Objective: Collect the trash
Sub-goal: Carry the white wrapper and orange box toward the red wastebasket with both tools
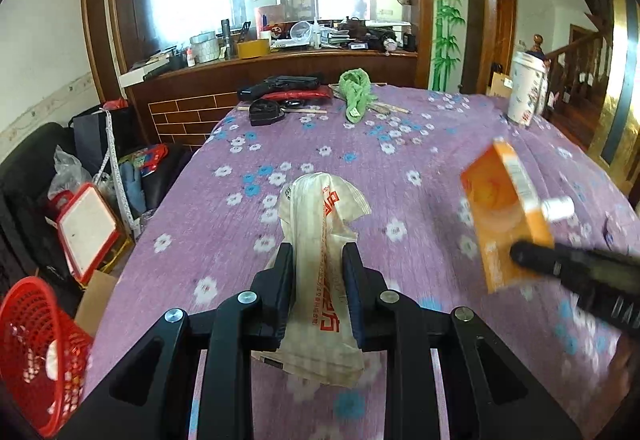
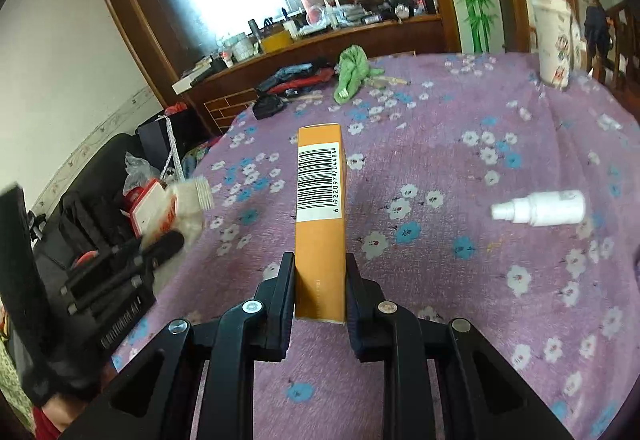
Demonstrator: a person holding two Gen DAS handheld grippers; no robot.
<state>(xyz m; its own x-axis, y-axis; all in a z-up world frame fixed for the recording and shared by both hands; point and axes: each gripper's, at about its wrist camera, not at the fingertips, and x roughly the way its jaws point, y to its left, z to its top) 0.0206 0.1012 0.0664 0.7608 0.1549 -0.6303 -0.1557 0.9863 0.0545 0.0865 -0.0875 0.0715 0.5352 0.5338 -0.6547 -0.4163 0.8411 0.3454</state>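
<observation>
Left wrist view shows our left gripper [image 1: 318, 272] clamped on a crumpled white paper wrapper [image 1: 320, 240] with red print, lifted over the purple flowered tablecloth [image 1: 400, 168], a red basket [image 1: 38, 352] low at the left. Our right gripper [image 2: 320, 276] pinches an orange box [image 2: 320, 200] by its narrow sides. Farther off we see a white spray bottle [image 2: 540, 208], a green cloth [image 2: 352, 74] and a paper cup [image 2: 554, 40].

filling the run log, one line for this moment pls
left tongs: shut on paper bag | right tongs: shut on orange box | spray bottle: on table
</observation>
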